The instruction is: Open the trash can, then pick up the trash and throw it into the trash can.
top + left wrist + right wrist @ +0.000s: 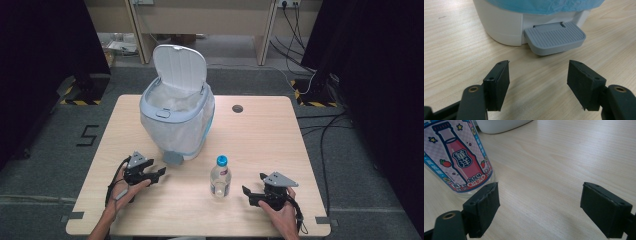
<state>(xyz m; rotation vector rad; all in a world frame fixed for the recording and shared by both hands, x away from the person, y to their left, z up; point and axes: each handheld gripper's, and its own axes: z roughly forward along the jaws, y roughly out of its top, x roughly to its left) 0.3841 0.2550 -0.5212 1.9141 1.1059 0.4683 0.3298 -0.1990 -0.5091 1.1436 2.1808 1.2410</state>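
Observation:
A small white pedal bin [176, 120] with a blue-tinted liner stands on the wooden table [260, 140], lid up. Its grey foot pedal [172, 158] [555, 37] faces the near side. My left gripper [161, 174] [539, 82] is open just short of the pedal, nothing between its jaws. A clear plastic bottle [220, 177] [456, 157] with a blue cap and a pink label stands upright in the table's near middle. My right gripper [254, 189] [540, 207] is open to the right of the bottle, which sits just beyond its left jaw.
A round cable hole [237, 108] lies in the table behind the bin. Cables [320, 125] run over the floor on the right. Black curtains hang on both sides, with desks along the back wall.

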